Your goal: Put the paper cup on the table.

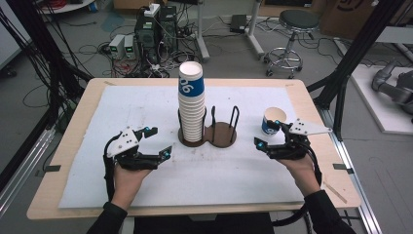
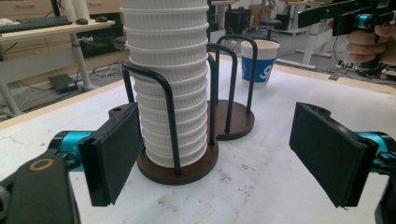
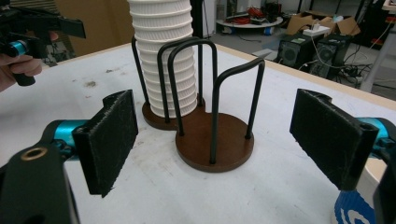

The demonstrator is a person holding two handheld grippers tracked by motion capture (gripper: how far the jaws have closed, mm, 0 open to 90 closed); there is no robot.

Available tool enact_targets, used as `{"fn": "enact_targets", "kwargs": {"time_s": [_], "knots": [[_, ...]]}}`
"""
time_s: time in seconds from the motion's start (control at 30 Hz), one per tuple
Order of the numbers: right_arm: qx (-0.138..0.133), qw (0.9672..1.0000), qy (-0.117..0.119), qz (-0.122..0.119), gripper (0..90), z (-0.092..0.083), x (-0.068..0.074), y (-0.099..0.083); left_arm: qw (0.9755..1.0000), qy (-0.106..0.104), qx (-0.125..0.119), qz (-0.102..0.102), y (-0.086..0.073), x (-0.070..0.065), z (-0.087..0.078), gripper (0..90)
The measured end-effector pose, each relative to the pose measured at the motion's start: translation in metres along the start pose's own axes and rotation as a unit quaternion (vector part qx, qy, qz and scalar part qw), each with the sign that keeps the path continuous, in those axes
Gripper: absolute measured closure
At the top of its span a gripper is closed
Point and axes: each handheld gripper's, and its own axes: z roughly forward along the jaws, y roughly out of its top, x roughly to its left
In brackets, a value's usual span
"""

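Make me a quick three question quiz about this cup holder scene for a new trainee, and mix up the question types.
1. True or false: the stack of cups stands in the left ring of the holder.
2. What stands nearest the right claw? A) a loose blue and white cup B) a bottle C) a plate
3. Fill in: both the left claw and the right one are ____, holding nothing.

Key: 1 true; 2 A; 3 open.
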Motion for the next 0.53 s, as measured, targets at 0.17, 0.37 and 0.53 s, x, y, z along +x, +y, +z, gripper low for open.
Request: {"fn": "enact_targets", "kwargs": {"time_s": [0.17,0.37,0.53], "knots": [[0.002,1.0,0.0,0.003,15.4,0.0004,-0.0009,-0.0013,1.0,0.004,0.001,-0.001,0.0008,0.0002,-0.0007,17.0],[0.005,1.0,-0.003,0.003,15.4,0.001,-0.0015,-0.0021,0.9999,0.008,0.006,-0.005,0.0006,0.0012,-0.0002,15.8],[0.008,1.0,-0.001,0.006,15.4,0.0027,-0.0018,-0.0034,0.9998,0.004,0.013,-0.016,-0.0004,0.0045,0.004,13.8]]}}
